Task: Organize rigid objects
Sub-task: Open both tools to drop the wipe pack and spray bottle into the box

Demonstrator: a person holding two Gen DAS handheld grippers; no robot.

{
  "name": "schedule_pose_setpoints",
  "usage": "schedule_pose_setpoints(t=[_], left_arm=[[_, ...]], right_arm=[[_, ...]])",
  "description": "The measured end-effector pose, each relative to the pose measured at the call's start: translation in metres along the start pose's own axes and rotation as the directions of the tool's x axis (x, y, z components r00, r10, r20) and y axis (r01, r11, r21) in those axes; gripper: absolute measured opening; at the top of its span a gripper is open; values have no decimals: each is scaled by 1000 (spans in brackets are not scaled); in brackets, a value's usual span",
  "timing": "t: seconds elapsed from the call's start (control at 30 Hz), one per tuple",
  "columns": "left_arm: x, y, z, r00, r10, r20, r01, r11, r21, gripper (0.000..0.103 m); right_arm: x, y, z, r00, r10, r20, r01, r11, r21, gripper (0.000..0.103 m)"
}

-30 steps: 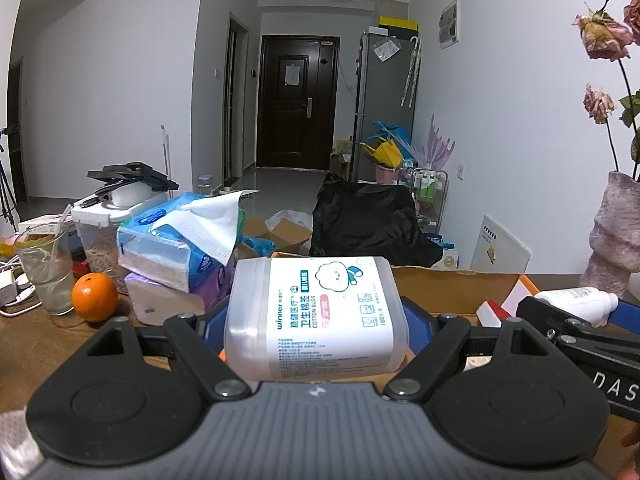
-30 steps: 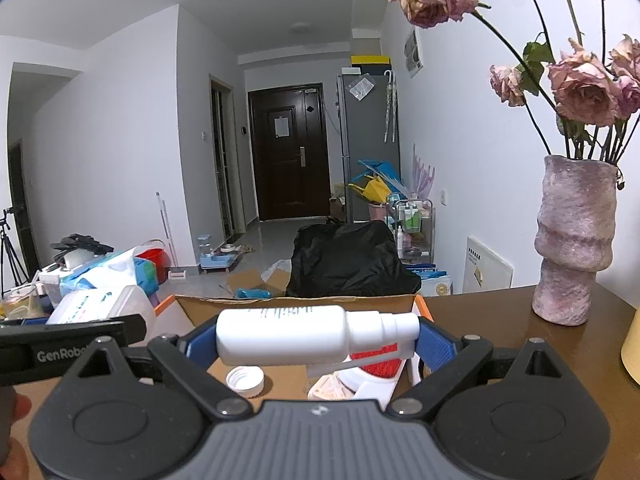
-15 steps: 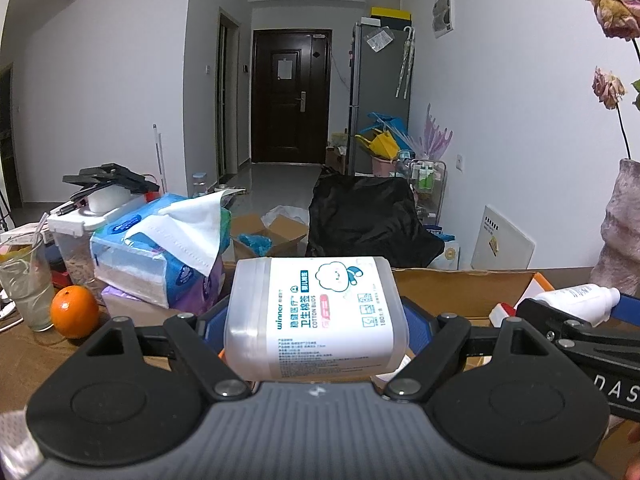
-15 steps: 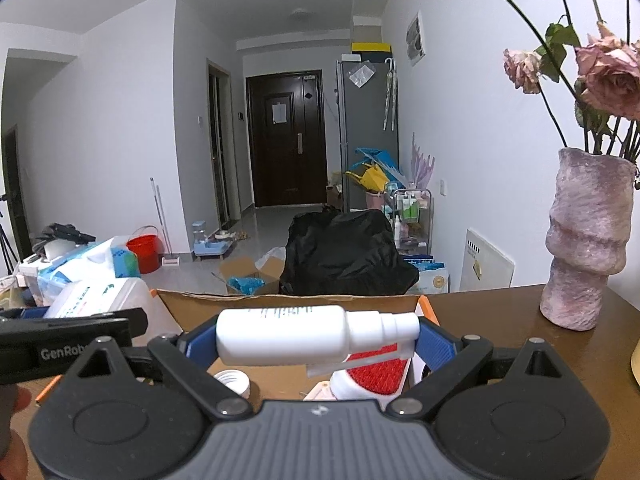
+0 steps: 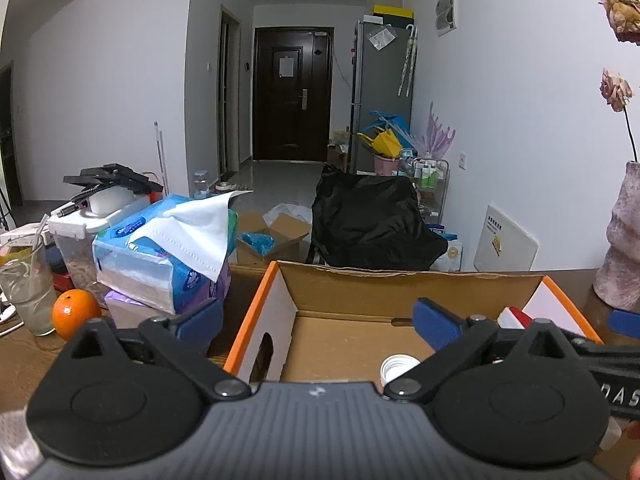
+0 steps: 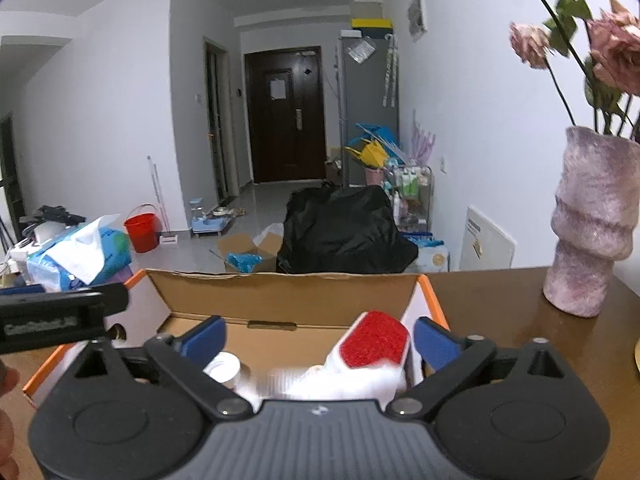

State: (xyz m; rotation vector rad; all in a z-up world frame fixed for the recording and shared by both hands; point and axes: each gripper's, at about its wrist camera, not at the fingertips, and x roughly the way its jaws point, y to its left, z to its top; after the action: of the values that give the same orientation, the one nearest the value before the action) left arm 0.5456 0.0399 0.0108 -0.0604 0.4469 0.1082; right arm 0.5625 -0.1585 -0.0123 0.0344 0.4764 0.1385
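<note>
An open cardboard box (image 5: 400,292) with an orange rim stands right in front of both grippers. My left gripper (image 5: 316,320) hangs over its left half, jaws opening wide with nothing between them. A white cap (image 5: 398,366) lies on the box floor. My right gripper (image 6: 319,338) is over the box's (image 6: 280,292) right half, its jaws opening too. Below them a blurred white bottle (image 6: 276,384) lies free of the pads, beside a white brush with a red pad (image 6: 374,344). The cotton swab box is out of sight.
Left of the box are stacked tissue packs (image 5: 160,256), an orange (image 5: 74,312), a glass (image 5: 26,288) and a lidded container (image 5: 86,228). A pink vase (image 6: 592,232) with dried roses stands on the brown table at the right.
Both grippers opened. The cotton swab box left the left jaws and dropped out of view. The white bottle fell from the right jaws into the box.
</note>
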Motion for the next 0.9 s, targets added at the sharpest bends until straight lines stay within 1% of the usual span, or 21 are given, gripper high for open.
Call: schedule_pose_setpoints(t=[0.13, 0.33, 0.6, 0.9], left_arm=[[1, 1, -1, 1000, 10, -11, -10, 1000, 4, 103], [-1, 1, -1, 1000, 20, -17, -20, 1000, 11, 103], [-8, 3, -1, 1000, 18, -20, -18, 1000, 8, 103], [-22, 3, -4, 1000, 11, -19, -11, 1000, 13, 103]], right_arm=[[2, -6, 0, 1000, -13, -18, 13, 1000, 26, 103], [0, -7, 1, 1000, -16, -20, 17, 1000, 23, 103], [-6, -8, 0, 1000, -18, -14, 18, 1000, 19, 103], [-24, -9, -1, 1000, -13, 11, 13, 1000, 14, 103]])
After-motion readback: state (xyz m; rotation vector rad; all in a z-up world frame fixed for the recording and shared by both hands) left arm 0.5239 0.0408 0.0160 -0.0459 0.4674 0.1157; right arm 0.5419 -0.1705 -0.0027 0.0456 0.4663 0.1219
